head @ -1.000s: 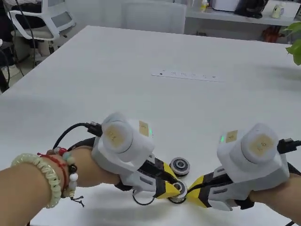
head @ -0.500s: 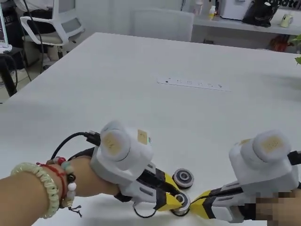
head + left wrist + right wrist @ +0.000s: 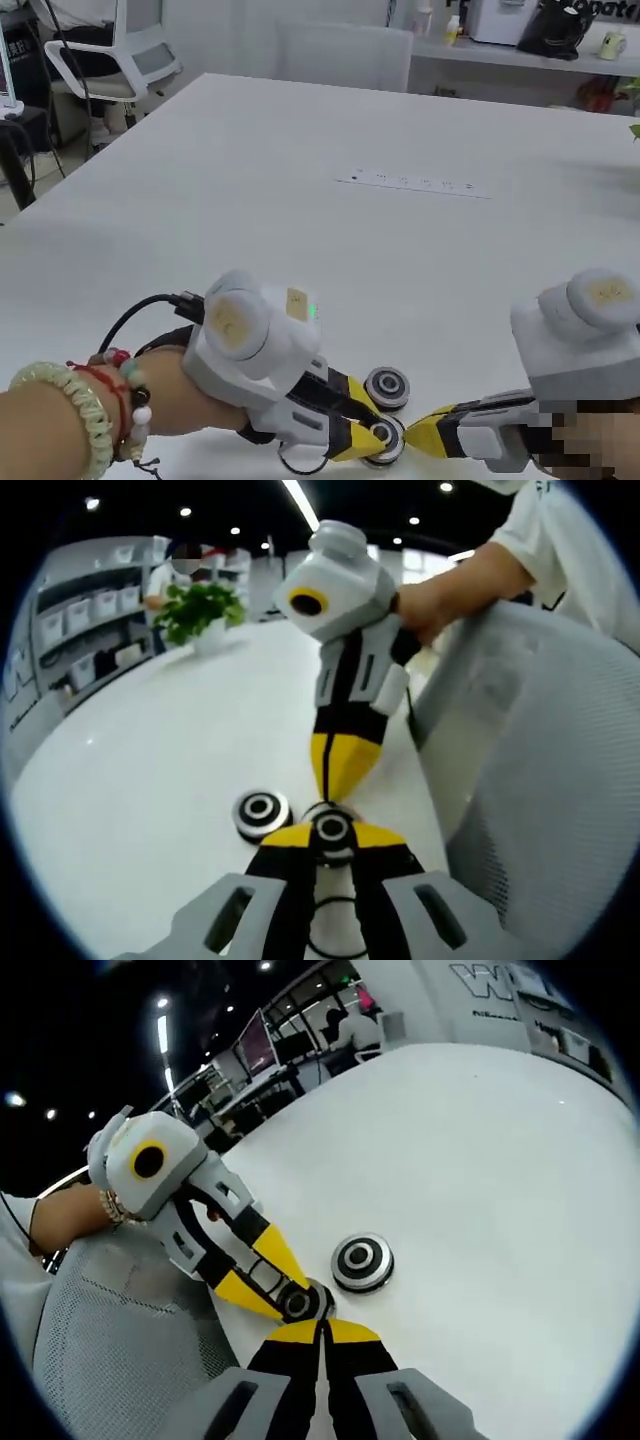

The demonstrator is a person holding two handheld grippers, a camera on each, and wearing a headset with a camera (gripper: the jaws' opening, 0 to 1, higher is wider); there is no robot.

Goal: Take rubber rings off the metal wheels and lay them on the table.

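On the white table (image 3: 300, 200), the left gripper (image 3: 331, 842) clamps a wheel (image 3: 298, 1303). The right gripper (image 3: 322, 1328), jaws pressed together, touches that wheel. The head view adds a loose ring (image 3: 300, 464) beneath the left gripper.

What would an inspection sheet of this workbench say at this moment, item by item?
Surface: white table, smooth.
Job's things: held wheel in the left claw; free wheel standing on the table beside it; loose rubber ring lying on the table under the left gripper.
Clutter: power strip farther back.
Grippers: left claw shut on held wheel; right claw shut, tips at that wheel's edge.
Cables: black cable looping from the left gripper.
Surroundings: chair, potted plant.
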